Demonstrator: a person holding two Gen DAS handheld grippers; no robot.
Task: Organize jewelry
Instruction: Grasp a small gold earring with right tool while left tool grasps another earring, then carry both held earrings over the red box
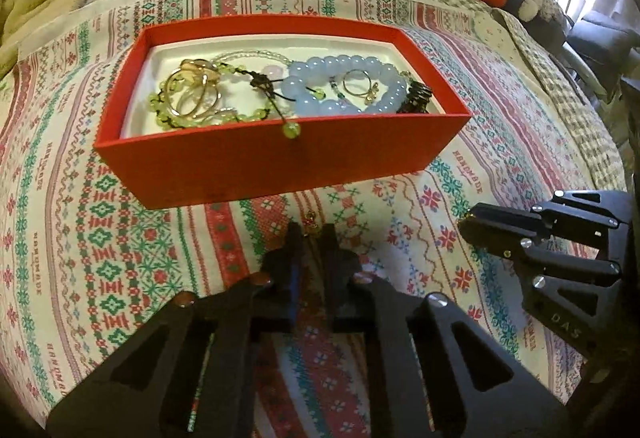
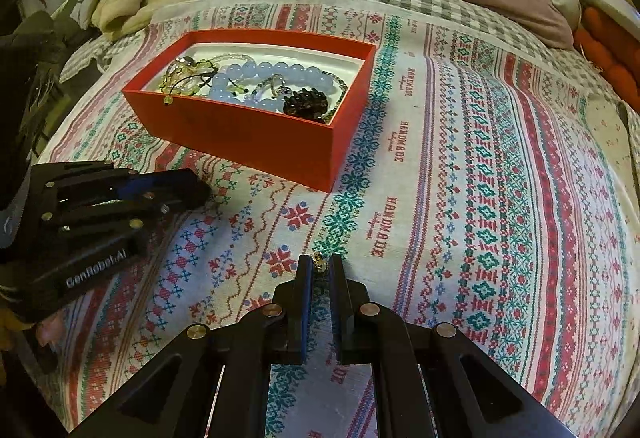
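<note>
Left wrist view: bed [image 1: 500,142] under patterned cloth, red box [image 1: 280,162] holding blue bead bracelet [image 1: 340,86], green beads, gold rings. Left hand-held gripper [image 1: 311,232] nearly clenched on small gold-red earring [image 1: 311,227]; right hand-held gripper [image 2: 320,263] pinching tiny gold charm [image 2: 319,261] (grip looks marginal). Risk: piece slips at fingertips, vanishes into busy cloth pattern. Right wrist view alone shows dark clip [image 2: 306,104] fully, in box corner.

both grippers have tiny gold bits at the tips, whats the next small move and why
Probably carry the right gripper, closed on a small gold earring, over the red box and release: the other jewelry already lies there.
</note>
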